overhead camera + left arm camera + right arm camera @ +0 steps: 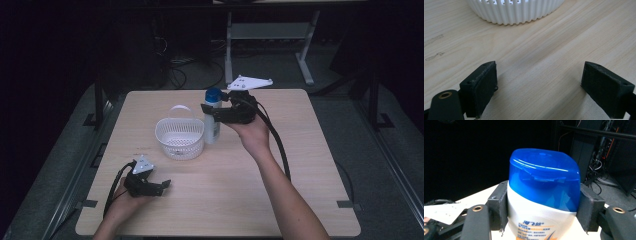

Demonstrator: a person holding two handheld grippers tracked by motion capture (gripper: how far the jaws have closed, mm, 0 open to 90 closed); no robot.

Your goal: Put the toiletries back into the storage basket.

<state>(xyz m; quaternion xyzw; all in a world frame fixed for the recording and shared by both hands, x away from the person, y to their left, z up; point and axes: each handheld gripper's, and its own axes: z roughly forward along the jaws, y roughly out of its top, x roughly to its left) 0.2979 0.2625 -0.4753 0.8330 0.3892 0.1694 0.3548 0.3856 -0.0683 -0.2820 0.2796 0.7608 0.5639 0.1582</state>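
A white bottle (212, 131) with a blue cap (213, 95) stands upright just right of a white plastic basket (180, 145). My right gripper (210, 114) reaches in from the right and is shut on the bottle just under the cap. In the right gripper view both pads (499, 203) press the bottle (541, 195) from either side. I cannot tell whether its base touches the table. My left gripper (165, 185) rests low at the table's front left, open, with bare wood between its jaws (539, 67). The basket's ribbed wall (516, 12) lies ahead of it.
The basket has an upright handle (180, 108) and nothing shows inside it. The wooden table (300, 165) has bare room on its right half and front. Beyond its far edge are dark floor, cables and a desk frame (265, 35).
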